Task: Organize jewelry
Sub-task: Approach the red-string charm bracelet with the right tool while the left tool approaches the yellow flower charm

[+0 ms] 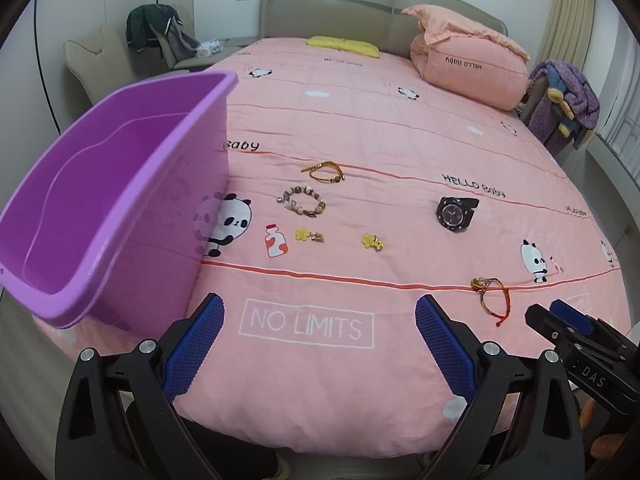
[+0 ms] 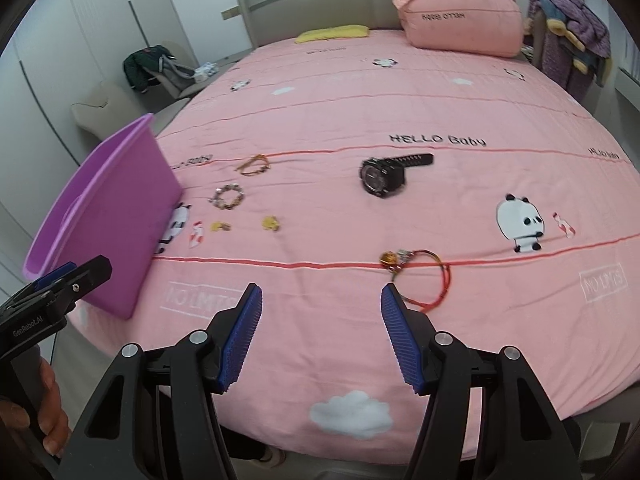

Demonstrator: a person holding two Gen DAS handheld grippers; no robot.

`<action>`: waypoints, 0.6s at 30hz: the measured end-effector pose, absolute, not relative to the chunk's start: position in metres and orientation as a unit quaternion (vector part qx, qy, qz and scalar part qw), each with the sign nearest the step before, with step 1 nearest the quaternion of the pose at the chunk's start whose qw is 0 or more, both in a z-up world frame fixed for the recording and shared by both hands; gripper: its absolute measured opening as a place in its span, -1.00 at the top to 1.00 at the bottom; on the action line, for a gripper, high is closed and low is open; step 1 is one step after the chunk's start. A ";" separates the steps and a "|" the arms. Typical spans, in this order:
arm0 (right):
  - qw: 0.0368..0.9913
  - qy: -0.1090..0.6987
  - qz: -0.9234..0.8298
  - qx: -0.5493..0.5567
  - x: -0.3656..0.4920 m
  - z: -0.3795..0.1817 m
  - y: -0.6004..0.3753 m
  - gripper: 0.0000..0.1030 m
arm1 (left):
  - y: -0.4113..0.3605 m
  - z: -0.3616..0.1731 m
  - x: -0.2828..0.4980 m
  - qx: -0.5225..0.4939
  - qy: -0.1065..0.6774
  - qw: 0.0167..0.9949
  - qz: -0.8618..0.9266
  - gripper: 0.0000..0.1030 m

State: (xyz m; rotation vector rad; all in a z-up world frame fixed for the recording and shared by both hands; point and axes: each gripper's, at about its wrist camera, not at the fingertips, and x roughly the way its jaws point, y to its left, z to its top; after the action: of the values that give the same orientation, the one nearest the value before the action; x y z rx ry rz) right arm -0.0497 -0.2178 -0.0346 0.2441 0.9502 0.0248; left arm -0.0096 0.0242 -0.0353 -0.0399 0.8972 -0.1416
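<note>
Left gripper [image 1: 320,344]: blue pads spread wide, nothing between them, tilted down over the near edge of the pink bedspread [image 1: 320,400]. Right gripper [image 2: 320,334]: likewise parted and empty, angled down toward the same edge; bare fingers [image 2: 50,412] of the other hand wrapped round a handle at lower left of the right wrist view.

Just beyond the right gripper's far pad: red cord bracelet [image 2: 430,280] with a gold charm, lying flat across a red stripe, its loop stretched toward the near right. To the left, on the bed's edge: purple tub [image 1: 100,200], upright, open side up. Beside it, farther in: two yellow flower pieces [image 1: 308,235] [image 1: 372,241], apart; then a beaded bracelet [image 1: 304,201]; then a gold bangle [image 1: 326,172], long axis left to right. To the right: black watch [image 1: 454,212], face up, strap pointing right.

Far end: peach pillow [image 1: 468,64], yellow cushion [image 1: 342,46], grey headboard [image 1: 340,0]. Chair with dark clothes at left, purple blanket at right.
</note>
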 end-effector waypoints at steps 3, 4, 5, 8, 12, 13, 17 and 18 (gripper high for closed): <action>0.876 0.466 0.000 0.121 -0.043 -0.049 -0.227 -0.15 | 0.021 -0.048 0.005 -0.016 0.439 0.896 -0.063 -0.84; 0.875 0.469 -0.003 0.121 -0.041 -0.053 -0.229 -0.15 | 0.021 -0.051 0.009 -0.016 0.441 0.895 -0.061 -0.84; 0.874 0.471 -0.005 0.121 -0.039 -0.057 -0.231 -0.16 | 0.020 -0.056 0.014 -0.016 0.444 0.894 -0.060 -0.84; 0.868 0.480 -0.012 0.128 -0.029 -0.071 -0.238 -0.15 | 0.018 -0.068 0.028 -0.015 0.452 0.890 -0.057 -0.84; 0.861 0.491 -0.024 0.132 -0.014 -0.092 -0.245 -0.15 | 0.014 -0.085 0.046 -0.007 0.464 0.884 -0.050 -0.84; 0.859 0.494 -0.029 0.132 -0.010 -0.097 -0.246 -0.15 | 0.013 -0.091 0.052 -0.007 0.470 0.881 -0.050 -0.84; 0.850 0.506 -0.043 0.142 0.007 -0.117 -0.255 -0.15 | 0.011 -0.109 0.072 -0.003 0.484 0.874 -0.048 -0.84; 0.849 0.508 -0.048 0.140 0.011 -0.121 -0.256 -0.15 | 0.010 -0.112 0.076 0.000 0.485 0.873 -0.048 -0.84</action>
State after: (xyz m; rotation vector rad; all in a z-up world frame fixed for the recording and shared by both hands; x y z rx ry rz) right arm 0.0107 -0.2560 -0.1213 0.2943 1.0696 -0.1004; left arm 0.0763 0.0104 -0.1124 -0.0009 1.0134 -0.0993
